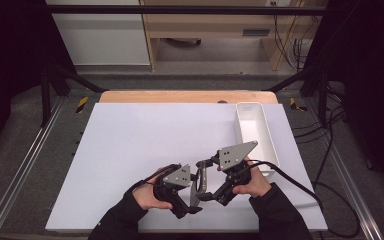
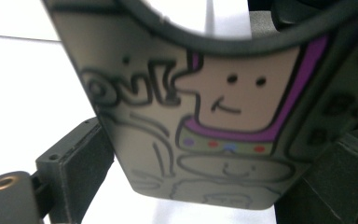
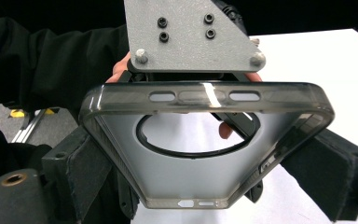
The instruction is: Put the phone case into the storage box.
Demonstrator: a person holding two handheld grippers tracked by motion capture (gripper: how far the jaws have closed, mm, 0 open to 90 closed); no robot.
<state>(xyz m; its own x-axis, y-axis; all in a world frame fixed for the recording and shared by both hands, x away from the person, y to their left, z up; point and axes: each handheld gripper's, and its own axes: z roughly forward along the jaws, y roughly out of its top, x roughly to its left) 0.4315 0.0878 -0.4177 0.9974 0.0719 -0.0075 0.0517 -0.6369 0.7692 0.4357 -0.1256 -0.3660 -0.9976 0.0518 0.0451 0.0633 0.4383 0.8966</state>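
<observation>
Right gripper (image 1: 206, 192) jaws clamp the smoky phone case (image 3: 205, 149) by its long sides. Left gripper (image 1: 192, 207) jaws flank the printed back of the case (image 2: 200, 135) on both sides; contact unclear. Case held above the desk (image 1: 130, 145), near edge. White tray (image 1: 255, 135) well apart, right.

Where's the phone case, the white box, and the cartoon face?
phone case (image 3: 205, 186): right gripper view, its translucent back.
white box (image 1: 266, 131): high view, its right wall.
cartoon face (image 2: 242, 95): left gripper view, by the mouth.
</observation>
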